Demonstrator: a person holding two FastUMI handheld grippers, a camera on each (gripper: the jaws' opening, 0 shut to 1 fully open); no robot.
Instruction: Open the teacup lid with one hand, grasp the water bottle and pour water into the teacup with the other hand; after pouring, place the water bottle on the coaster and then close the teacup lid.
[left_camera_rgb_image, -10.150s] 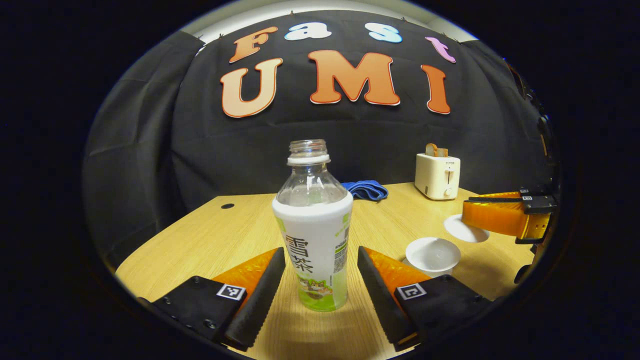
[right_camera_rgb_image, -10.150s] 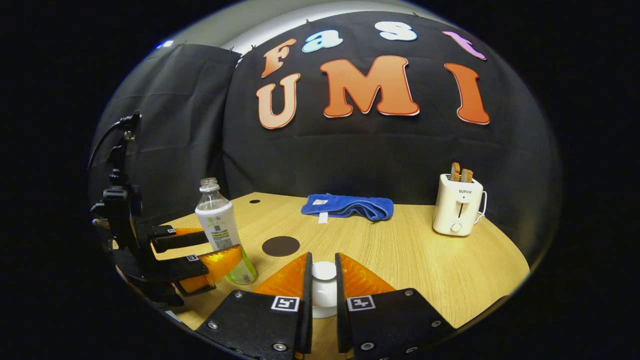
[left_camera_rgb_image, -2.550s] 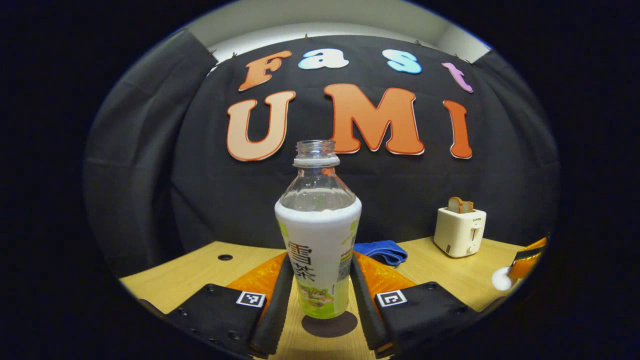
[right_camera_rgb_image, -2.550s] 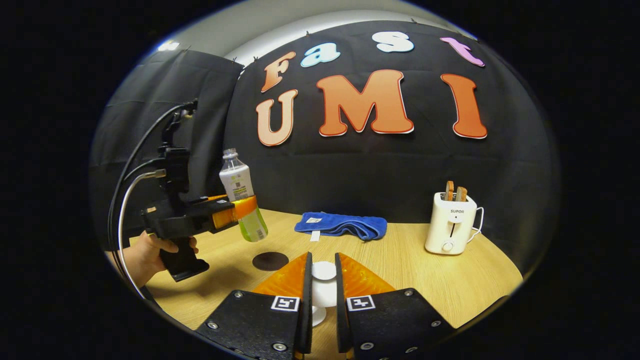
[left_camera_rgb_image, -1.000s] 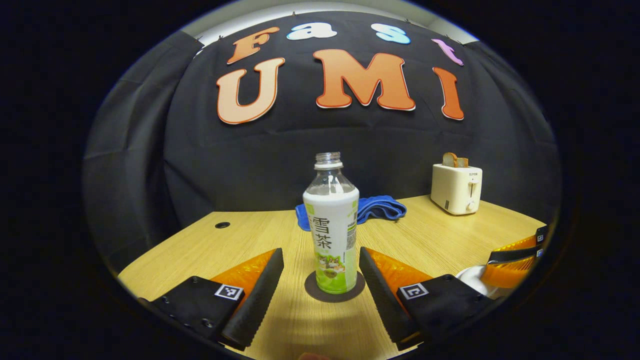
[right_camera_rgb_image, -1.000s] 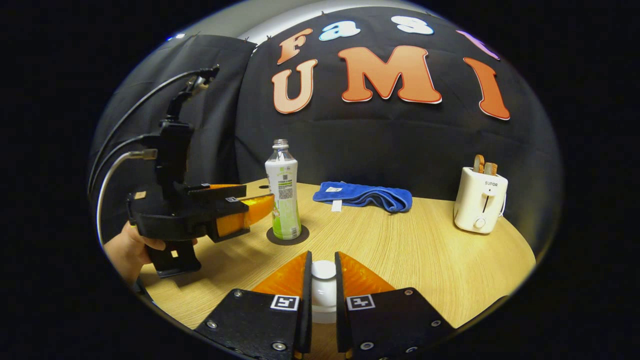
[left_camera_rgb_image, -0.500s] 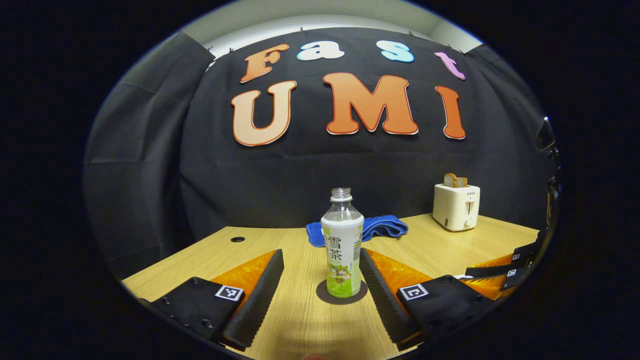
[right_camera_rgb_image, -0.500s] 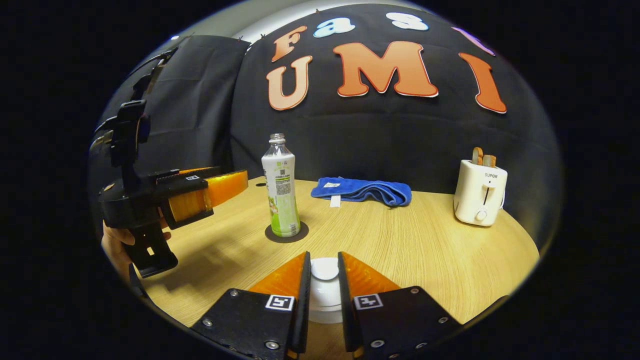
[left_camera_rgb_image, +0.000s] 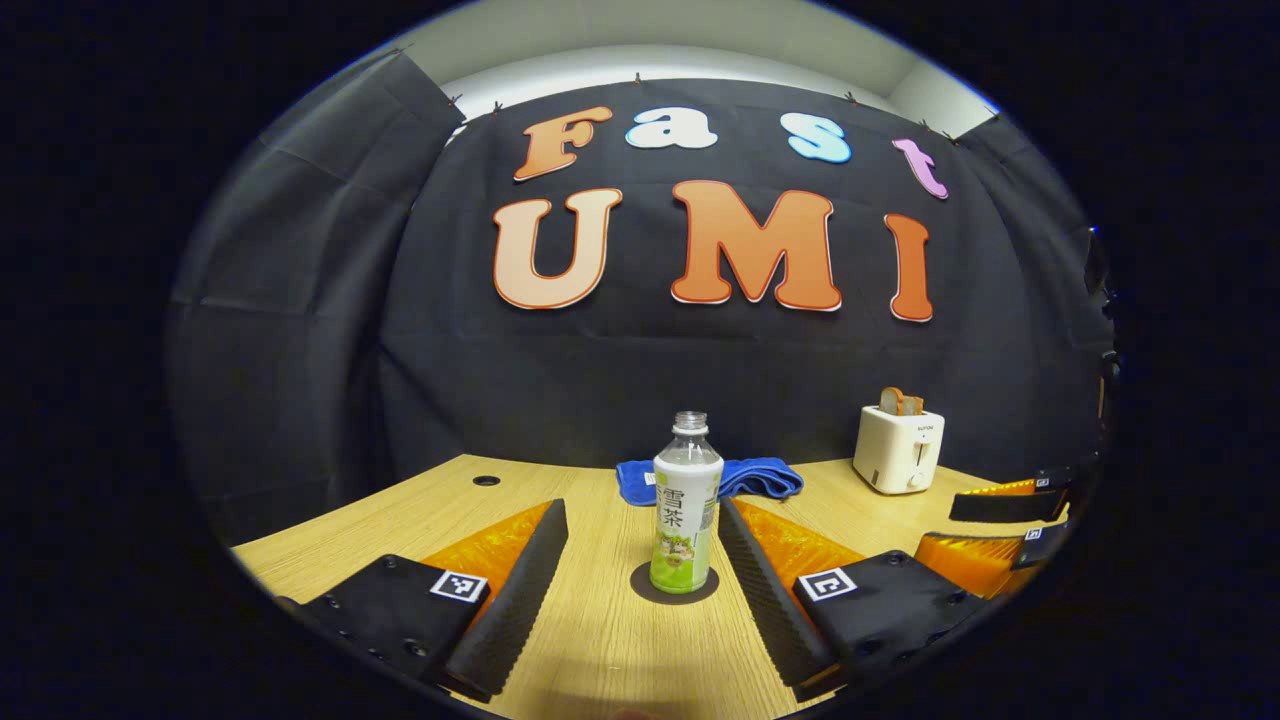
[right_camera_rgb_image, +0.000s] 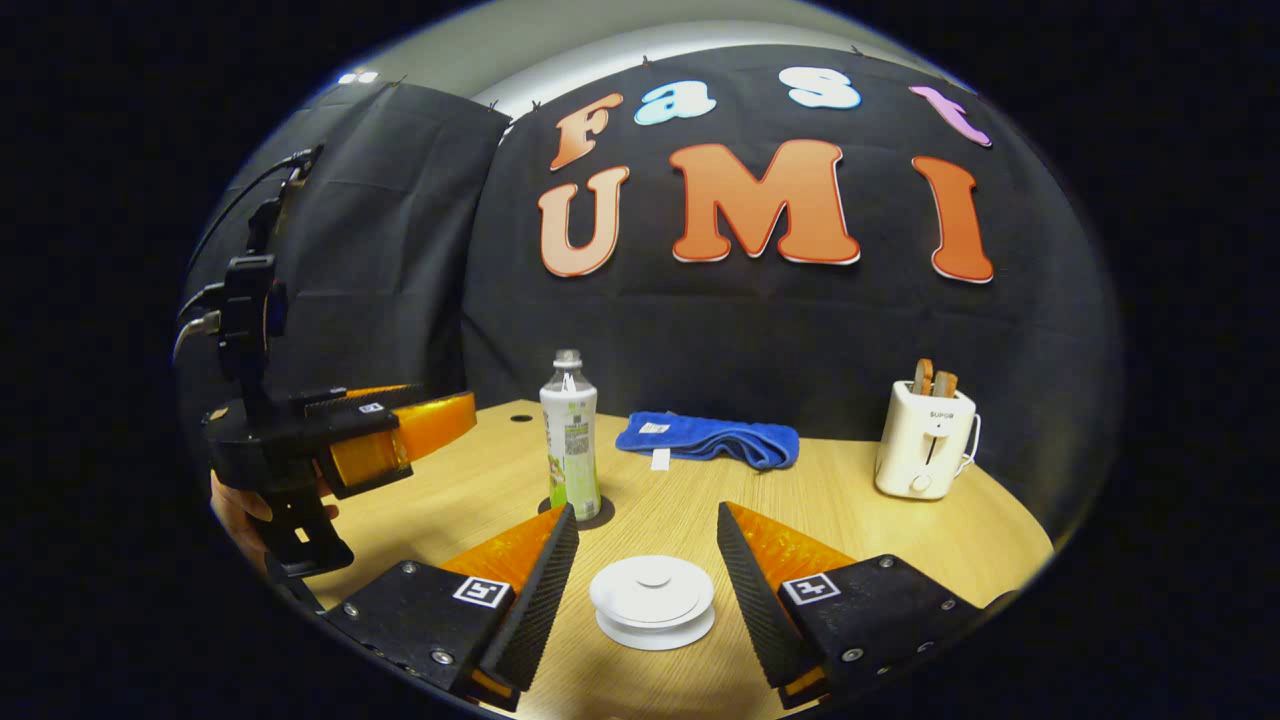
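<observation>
Behind the worktop (right_camera_rgb_image: 860, 520) hangs black cloth. Water bottle (left_camera_rgb_image: 685, 518) stands on its coaster (left_camera_rgb_image: 674, 584) mid-worktop; the lid (right_camera_rgb_image: 651, 593) sits on the teacup near the front edge. Left tongs (left_camera_rgb_image: 640, 580) and right tongs (right_camera_rgb_image: 648, 590) spread, holding nothing. Looks finished.

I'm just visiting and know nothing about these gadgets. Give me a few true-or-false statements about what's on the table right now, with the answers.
1. The water bottle stands upright on the dark coaster. True.
2. The left gripper is clamped on the bottle. False: its fingers are spread, clear of the bottle.
3. The lid sits on the teacup. True.
4. The right gripper squeezes the lid's knob. False: its fingers stand apart on either side.
5. The blue towel is draped over the toaster. False: it lies on the table, apart from the toaster.
</observation>
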